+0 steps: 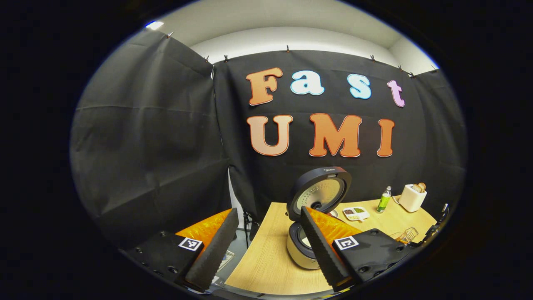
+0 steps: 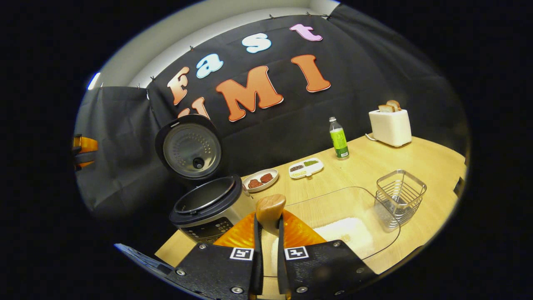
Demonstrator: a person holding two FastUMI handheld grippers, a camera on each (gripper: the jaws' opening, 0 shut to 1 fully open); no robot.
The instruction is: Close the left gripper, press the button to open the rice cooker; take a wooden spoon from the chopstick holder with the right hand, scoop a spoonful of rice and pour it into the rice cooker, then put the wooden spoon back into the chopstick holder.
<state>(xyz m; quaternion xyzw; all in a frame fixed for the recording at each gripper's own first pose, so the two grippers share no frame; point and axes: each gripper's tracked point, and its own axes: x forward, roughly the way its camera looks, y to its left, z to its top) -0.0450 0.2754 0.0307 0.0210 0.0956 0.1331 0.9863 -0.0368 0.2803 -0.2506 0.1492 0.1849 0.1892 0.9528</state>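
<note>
Pinching the wooden spoon (image 2: 270,210) tight, the right gripper (image 2: 266,233) holds it over the rice (image 2: 341,233) to scoop. The rice cooker (image 2: 208,204) sits open just beside. The left gripper (image 1: 266,241) waits, fingers spread

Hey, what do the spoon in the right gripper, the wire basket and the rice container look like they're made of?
Wooden spoon: looks like smooth, lightly glossy wood, warm tan with soft highlights. Wire basket: shiny metal wire, likely steel, open grid. Rice container: clear, probably plastic or glass; only its thin outline and the white rice inside show.
</note>
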